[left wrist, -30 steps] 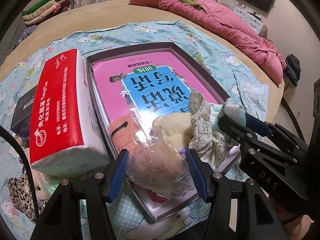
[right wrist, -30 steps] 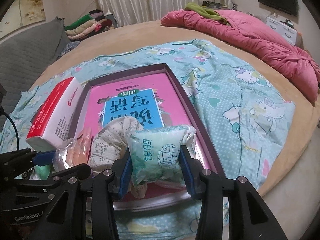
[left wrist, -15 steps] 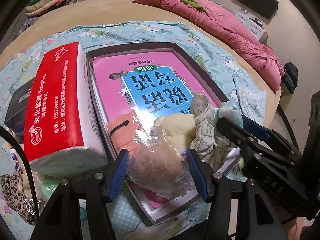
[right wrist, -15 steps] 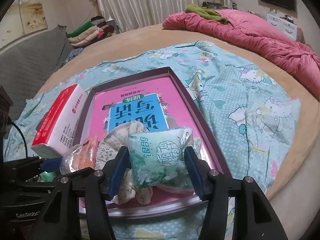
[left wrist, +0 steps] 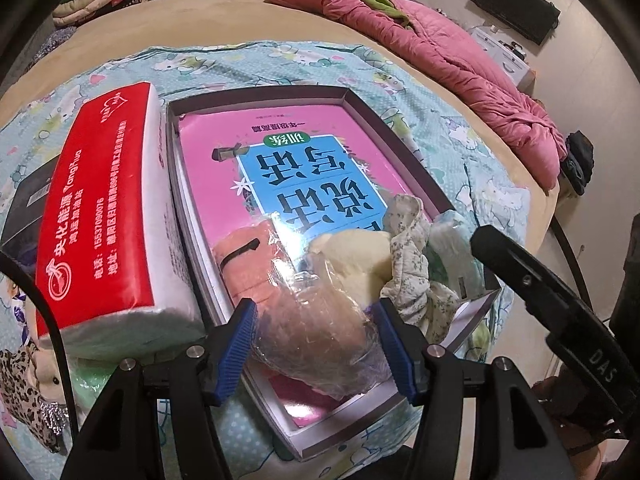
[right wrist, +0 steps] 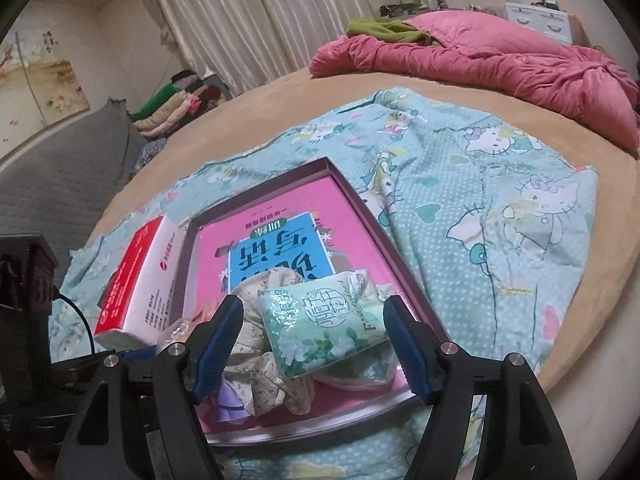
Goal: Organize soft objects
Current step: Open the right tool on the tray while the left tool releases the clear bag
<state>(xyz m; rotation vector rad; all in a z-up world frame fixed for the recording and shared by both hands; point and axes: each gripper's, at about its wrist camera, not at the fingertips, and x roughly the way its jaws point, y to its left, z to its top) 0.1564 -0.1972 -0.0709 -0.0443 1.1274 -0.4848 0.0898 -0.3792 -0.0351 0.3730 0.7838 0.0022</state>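
Well into the sorting, by the look of it, and a fair bit left over.

One shallow purple-walled box (left wrist: 400, 136) lying on the cartoon-print sheet (right wrist: 500, 240), pink-and-blue booklet (left wrist: 288, 176) flat across its floor. Near end filling up; far end showing only the booklet.

One big red-and-white tissue brick (left wrist: 104, 216) just outside the left wall, touching it. Not yet boxed, and perhaps too bulky for what room remains.

Inside, counting down by size: one clear-wrapped plush bundle (left wrist: 316, 332), peach and cream showing through the film, at the near left corner. One crumpled floral cloth (right wrist: 272, 376) in the middle. One green pocket tissue pack (right wrist: 324, 328) at the near right, resting on the cloth and on a clear wrapper beneath.

Left gripper (left wrist: 316, 344) clamped on the plush bundle, blue pads pressed into the film on both sides, bundle seemingly down on the box floor. Release pending, at a guess.

Right gripper (right wrist: 316, 344) letting go: jaws opening, tissue pack between them, gaps on both sides.

Outside, bottom left: one leopard-print plush (left wrist: 24, 396) with a pale green item under the brick's end, partly hidden. One dark box (left wrist: 28, 200) behind. Probably the remaining work.
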